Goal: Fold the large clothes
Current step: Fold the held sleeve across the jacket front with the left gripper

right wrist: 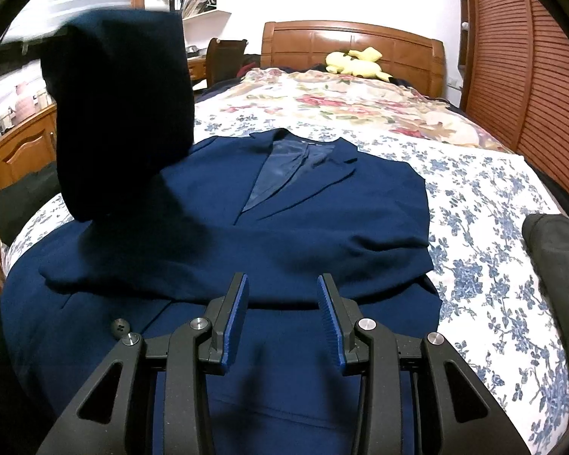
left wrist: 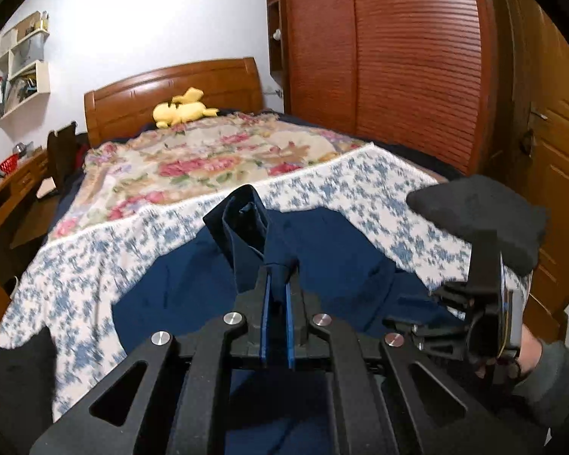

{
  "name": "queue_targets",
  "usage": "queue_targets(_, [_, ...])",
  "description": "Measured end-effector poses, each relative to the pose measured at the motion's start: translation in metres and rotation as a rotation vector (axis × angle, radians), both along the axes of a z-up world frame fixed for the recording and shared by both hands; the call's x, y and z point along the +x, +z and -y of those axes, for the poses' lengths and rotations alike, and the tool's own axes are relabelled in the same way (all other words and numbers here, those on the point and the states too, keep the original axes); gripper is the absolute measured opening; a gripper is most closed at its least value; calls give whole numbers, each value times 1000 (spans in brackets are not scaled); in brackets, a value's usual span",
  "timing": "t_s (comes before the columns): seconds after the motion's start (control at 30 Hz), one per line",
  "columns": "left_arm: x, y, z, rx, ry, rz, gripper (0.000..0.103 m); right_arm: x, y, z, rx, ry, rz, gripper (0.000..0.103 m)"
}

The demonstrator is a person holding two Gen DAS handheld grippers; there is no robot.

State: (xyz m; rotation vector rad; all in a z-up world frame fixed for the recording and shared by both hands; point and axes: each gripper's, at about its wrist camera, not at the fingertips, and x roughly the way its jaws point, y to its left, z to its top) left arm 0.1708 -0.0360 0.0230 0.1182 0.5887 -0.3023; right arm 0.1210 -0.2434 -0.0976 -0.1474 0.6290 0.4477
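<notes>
Right wrist view shows a big bed (right wrist: pixel 493 204) with a white sheet with blue flowers. A wooden headboard (right wrist: pixel 352 43) stands at the far end, and a tall brown wardrobe (right wrist: pixel 519 76) is on the right. A second blanket (right wrist: pixel 341 102) with red and pink flowers covers the far half of the bed.

On the near half lies the dark blue jacket (right wrist: pixel 284 197) – flat, front side up, collar to the far end. One sleeve (right wrist: pixel 121 113) on the left is lifted high off the bed and hangs in the air.

In the left wrist view the left gripper (left wrist: pixel 278 269) holds the end of that sleeve – its jaws are closed tight on the blue cloth, and the cuff sticks up above them. The rest of the jacket lies below it on the bed.

The right gripper (right wrist: pixel 282 292) hovers low over the near part of the jacket. Its jaws are partly apart, with nothing between them.

A yellow soft toy (right wrist: pixel 356 62) lies by the headboard. A small dark button (right wrist: pixel 119 328) sits on the jacket, near the left side of the right gripper.
</notes>
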Motion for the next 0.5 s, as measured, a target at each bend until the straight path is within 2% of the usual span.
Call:
queue_targets(0.2, [-9, -44, 5, -28, -19, -78, 7, 8, -3, -8, -11, 8, -11, 39])
queue_targets(0.37, [-20, -66, -6, -64, 14, -84, 7, 18, -7, -17, -14, 17, -23, 39])
queue_targets(0.5, [-32, -78, -13, -47, 41, -81, 9, 22, -10, -25, -16, 30, -31, 39])
